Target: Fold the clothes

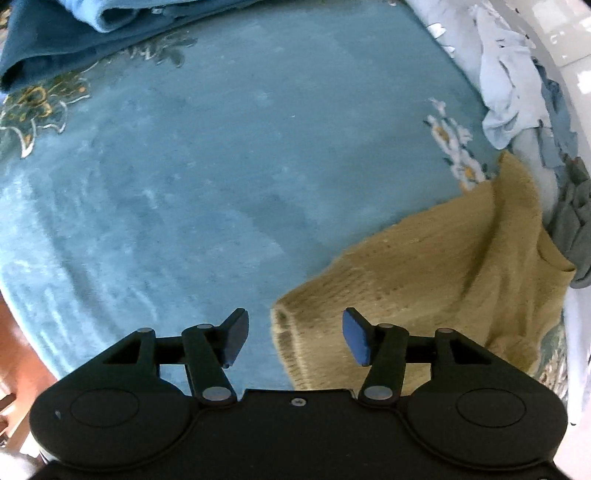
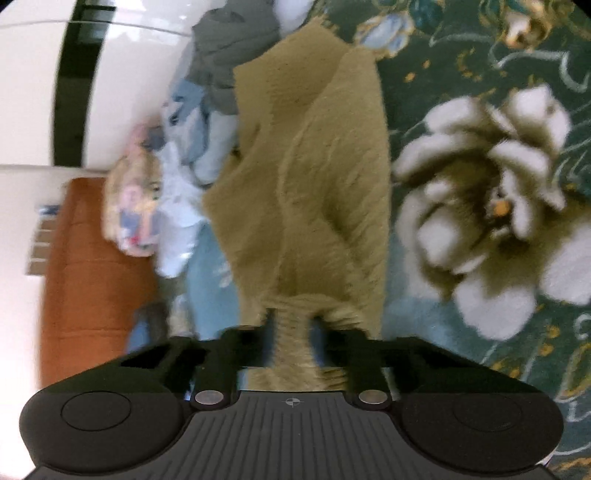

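Blue plush carpet, patterned with pale and gold flowers, spread out beneath me, and in the right wrist view its darker green border carried one big white blossom. At the far left of the left wrist view a dark blue cloth lay bunched with a lighter blue piece on top of it. My left gripper hung above the carpet with its jaws spread wide and nothing between them; the blue pads faced each other across the ribbed cuff end of the mustard knit sweater, which lay under the gap without touching either finger. That sweater stretched away to the right, rising in a fold toward a heap of pale blue garments and a grey garment by the white wall. My right gripper had its jaws drawn in on a ribbed strip of the same mustard knit sweater, the fabric pinched between the fingers and hanging away from them in long creases. Beyond it I could see the grey garment, the pale blue garments and a small, blurred printed item beside an orange-brown piece of furniture. The right wrist view was smeared, so finer detail was lost to me.
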The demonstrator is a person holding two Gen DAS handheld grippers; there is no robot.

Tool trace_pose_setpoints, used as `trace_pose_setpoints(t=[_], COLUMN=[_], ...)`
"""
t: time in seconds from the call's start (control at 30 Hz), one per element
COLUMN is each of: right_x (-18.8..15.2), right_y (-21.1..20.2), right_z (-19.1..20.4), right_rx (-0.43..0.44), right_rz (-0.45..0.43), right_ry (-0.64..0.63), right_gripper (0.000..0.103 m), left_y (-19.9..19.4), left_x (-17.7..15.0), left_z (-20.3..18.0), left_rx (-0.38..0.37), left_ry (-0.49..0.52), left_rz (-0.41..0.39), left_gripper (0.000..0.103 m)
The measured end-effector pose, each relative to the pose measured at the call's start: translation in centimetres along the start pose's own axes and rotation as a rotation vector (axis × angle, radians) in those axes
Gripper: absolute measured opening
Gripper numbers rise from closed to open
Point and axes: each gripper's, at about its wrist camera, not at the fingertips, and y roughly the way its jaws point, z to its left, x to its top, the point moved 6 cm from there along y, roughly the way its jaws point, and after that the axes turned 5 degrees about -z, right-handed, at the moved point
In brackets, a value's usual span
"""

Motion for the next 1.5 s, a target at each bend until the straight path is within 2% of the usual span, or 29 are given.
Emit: trace_pose_setpoints(t=[0.13,0.27,0.37,0.5,0.7,0.9,1.1,1.13,1.17,1.23,1.3,1.43,1.5], right_x=[-0.1,-0.4,-1.3,-2.7,-4.1,-4.0,-4.2,-4.3,-4.4,-4.5,-4.3,-2.8,-1.7], right_y=[-2.1,-7.5,-11.8,-15.8,-14.7,-13.3,-14.8,-15.2,-15.6,-16.4,-17.0,-17.5,-16.7], right_z=[0.6,-0.3,-2.2,-6.1,-10.7,-10.9,-8.5,-8.0,-7.6,-6.7,-5.9,-5.5,-5.3], right_rx=[-0.071,-0.148,-0.24,-0.371,-0.475,-0.484,-0.448,-0.438,-0.433,-0.439,-0.447,-0.452,-0.447], right_rz=[-0.106,-0.268,-0.368,-0.439,-0.394,-0.352,-0.246,-0.225,-0.207,-0.181,-0.162,-0.168,-0.164], right_ry=[-0.044,-0.049,-0.031,0.035,0.126,0.112,0.009,-0.008,-0.026,-0.067,-0.121,-0.156,-0.171], right_gripper=[0.004,0.003,0.003,0.003,0.003,0.004,0.008,0.01,0.019,0.033,0.033,0.037,0.037], left_y=[0.2,0.1,0.2,0.7,2.3,4.0,5.6,5.6,5.7,5.8,5.8,5.3,4.6], left_x=[0.2,0.4,0.3,0.0,-1.4,-3.6,-5.1,-5.4,-5.6,-6.1,-6.3,-6.5,-6.7], left_z=[0.6,0.5,0.0,-0.9,-3.5,-5.7,-5.6,-5.6,-5.6,-5.6,-5.5,-5.5,-5.7], left_rx=[-0.003,-0.022,-0.045,-0.073,-0.139,-0.176,-0.203,-0.218,-0.23,-0.239,-0.253,-0.247,-0.215], left_ry=[0.002,0.016,0.044,0.095,0.206,0.354,0.337,0.325,0.314,0.297,0.266,0.224,0.244], left_rz=[0.004,0.011,0.026,0.051,0.105,0.173,0.226,0.232,0.236,0.235,0.235,0.203,0.16], left_gripper=[0.057,0.058,0.061,0.063,0.063,0.063,0.06,0.06,0.058,0.053,0.047,0.012,0.007])
